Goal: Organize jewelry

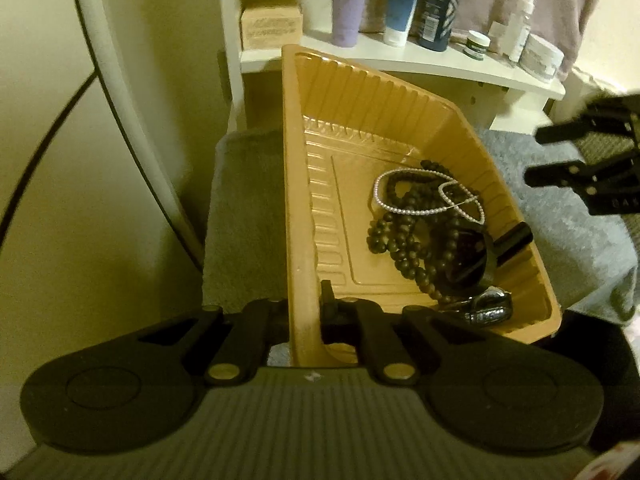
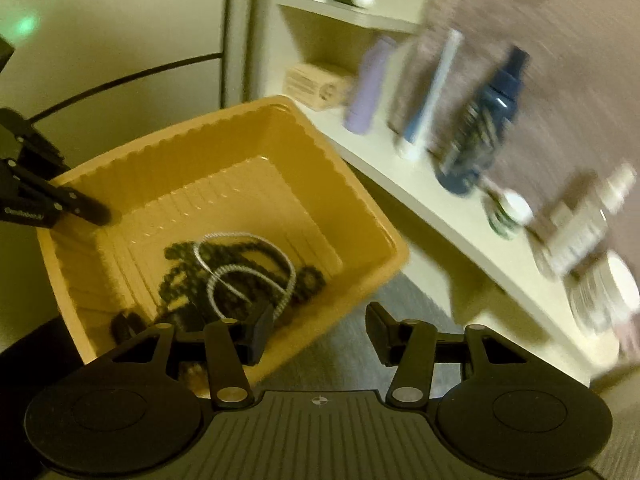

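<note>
My left gripper [image 1: 304,316] is clamped on the near rim of the ribbed tan plastic tray [image 1: 298,184], tilting it. The dark bead necklace [image 1: 404,236] and pearl strand [image 1: 416,210] pile in its low right corner. My right gripper [image 2: 320,332] hangs open, nearer that side, the jewelry just ahead-left.
</note>
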{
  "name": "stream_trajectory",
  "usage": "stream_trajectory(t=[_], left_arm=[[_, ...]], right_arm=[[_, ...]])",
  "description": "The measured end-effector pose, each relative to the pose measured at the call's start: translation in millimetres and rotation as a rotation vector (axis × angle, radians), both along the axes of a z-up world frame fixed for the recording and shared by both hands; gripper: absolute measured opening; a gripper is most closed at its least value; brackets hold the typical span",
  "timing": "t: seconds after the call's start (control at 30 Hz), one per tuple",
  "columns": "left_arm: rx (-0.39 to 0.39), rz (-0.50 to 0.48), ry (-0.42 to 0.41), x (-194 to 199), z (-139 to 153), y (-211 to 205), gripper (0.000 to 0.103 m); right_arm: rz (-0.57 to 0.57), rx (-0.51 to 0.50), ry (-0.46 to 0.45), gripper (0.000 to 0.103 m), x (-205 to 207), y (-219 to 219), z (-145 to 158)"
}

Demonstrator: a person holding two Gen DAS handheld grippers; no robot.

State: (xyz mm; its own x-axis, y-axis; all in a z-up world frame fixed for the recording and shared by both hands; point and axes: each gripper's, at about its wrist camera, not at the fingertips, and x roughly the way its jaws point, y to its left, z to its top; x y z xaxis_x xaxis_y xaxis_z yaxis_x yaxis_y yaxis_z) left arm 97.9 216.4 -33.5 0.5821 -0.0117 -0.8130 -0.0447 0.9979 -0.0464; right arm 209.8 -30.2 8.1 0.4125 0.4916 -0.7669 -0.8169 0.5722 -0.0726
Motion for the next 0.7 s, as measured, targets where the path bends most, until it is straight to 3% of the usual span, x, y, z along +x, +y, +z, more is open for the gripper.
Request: stream_trajectory(t=[0.2,0.27,0.33,0.5,0.7], left_arm=[[-0.086,0.033,0.019,-0.3,-12.0,15.1,0.008],[-0.099,0.042,0.024,-0.9,-16.3,17.6,0.014],[-0.117,0.057,0.015,-2.1,-19.2,21.2,0.031],[-0.157,0.096,-0.01,-7.2,-19.5,32.5,0.039],[-0.141,0.155,-0.069,-24.4,-5.4,40.3,0.042]], right_arm=[[-0.118,0.051,0.069,0.052,-0.8,-34.4,-2.6],[-0.154,0.068,0.089,0.052,-1.5,-44.1,-4.0],[-0.184,0.083,0.107,0.052,-2.7,-51.3,-4.5],[-0.26,0.128,0.139,0.052,-10.7,-69.1,-5.1],[-0.384,0.219,0.194,0.055,-21.1,-99.0,-6.4]])
